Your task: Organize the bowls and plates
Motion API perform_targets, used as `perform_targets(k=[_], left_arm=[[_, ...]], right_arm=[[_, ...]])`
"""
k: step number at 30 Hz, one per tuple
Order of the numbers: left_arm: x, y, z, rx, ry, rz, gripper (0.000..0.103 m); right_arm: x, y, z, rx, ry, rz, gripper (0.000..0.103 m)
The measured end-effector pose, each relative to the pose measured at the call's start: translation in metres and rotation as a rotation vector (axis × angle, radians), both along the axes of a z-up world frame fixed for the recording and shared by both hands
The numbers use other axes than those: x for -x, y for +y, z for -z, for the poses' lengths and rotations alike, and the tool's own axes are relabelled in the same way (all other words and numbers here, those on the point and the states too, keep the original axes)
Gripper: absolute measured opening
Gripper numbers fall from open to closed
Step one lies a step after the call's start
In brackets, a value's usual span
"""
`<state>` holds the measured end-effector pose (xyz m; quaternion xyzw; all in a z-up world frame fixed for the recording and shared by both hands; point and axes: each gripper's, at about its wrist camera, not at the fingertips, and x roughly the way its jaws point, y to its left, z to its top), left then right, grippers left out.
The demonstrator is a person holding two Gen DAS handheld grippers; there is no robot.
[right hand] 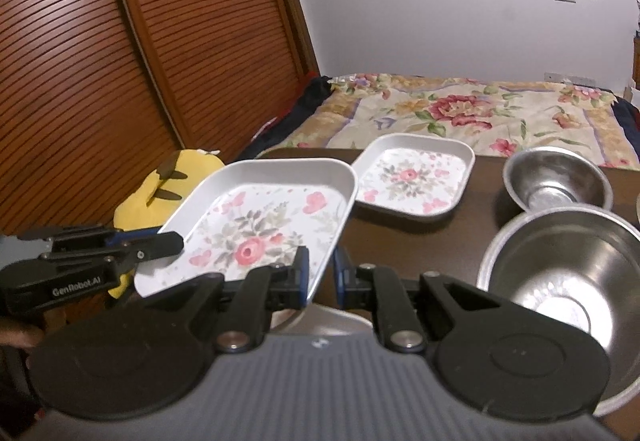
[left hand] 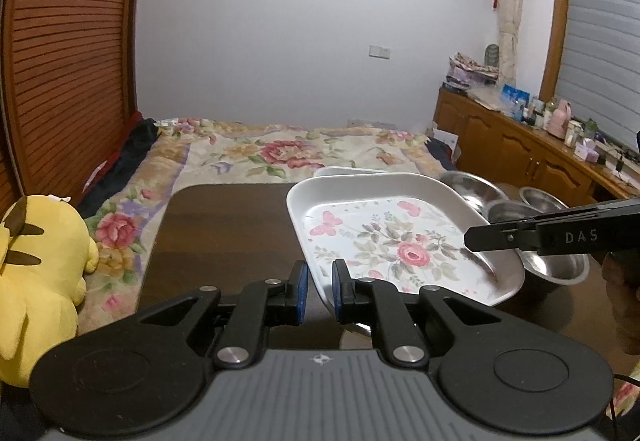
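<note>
A large white floral plate (left hand: 400, 241) (right hand: 260, 225) hangs tilted above the dark table (left hand: 220, 233), held from two sides. My left gripper (left hand: 320, 289) is shut on its near-left rim and shows in the right wrist view as a black arm (right hand: 172, 241). My right gripper (right hand: 320, 277) is shut on the opposite rim; its black arm (left hand: 472, 239) reaches in from the right. A smaller floral plate (right hand: 412, 177) lies flat on the table behind. Several steel bowls stand to the right, among them a big one (right hand: 560, 281) and a smaller one (right hand: 556, 181). Something pale lies under the held plate; I cannot tell what it is.
Beyond the table's far edge is a bed with a flowered blanket (left hand: 280, 153). A yellow plush toy (left hand: 40, 273) sits left of the table beside slatted wooden doors (right hand: 160, 41). A cluttered wooden cabinet (left hand: 520, 145) runs along the right wall.
</note>
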<state>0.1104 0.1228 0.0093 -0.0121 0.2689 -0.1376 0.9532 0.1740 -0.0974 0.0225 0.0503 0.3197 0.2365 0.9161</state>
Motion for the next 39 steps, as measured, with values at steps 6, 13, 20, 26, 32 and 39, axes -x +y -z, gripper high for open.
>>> perform_targets(k=[6, 13, 20, 26, 32, 39], left_arm=[[0.01, -0.009, 0.004, -0.001, 0.003, 0.017, 0.015], [0.022, -0.014, 0.016, 0.012, 0.033, 0.024, 0.015], [0.032, -0.019, 0.028, 0.017, 0.067, 0.023, 0.015], [0.037, -0.02, 0.034, 0.013, 0.079, 0.025, 0.015], [0.042, -0.021, 0.041, 0.018, 0.097, 0.027, 0.015], [0.042, -0.025, 0.047, -0.007, 0.103, 0.026, 0.014]], right_arm=[[0.014, -0.009, 0.007, -0.008, 0.009, 0.012, 0.015], [0.025, -0.017, 0.016, -0.016, 0.017, 0.022, 0.015], [0.033, -0.021, 0.03, -0.031, 0.037, 0.026, 0.015], [0.041, -0.023, 0.043, -0.043, 0.056, 0.035, 0.015], [0.049, -0.026, 0.05, -0.063, 0.054, 0.054, 0.015], [0.058, -0.022, 0.061, -0.036, 0.029, 0.07, 0.015]])
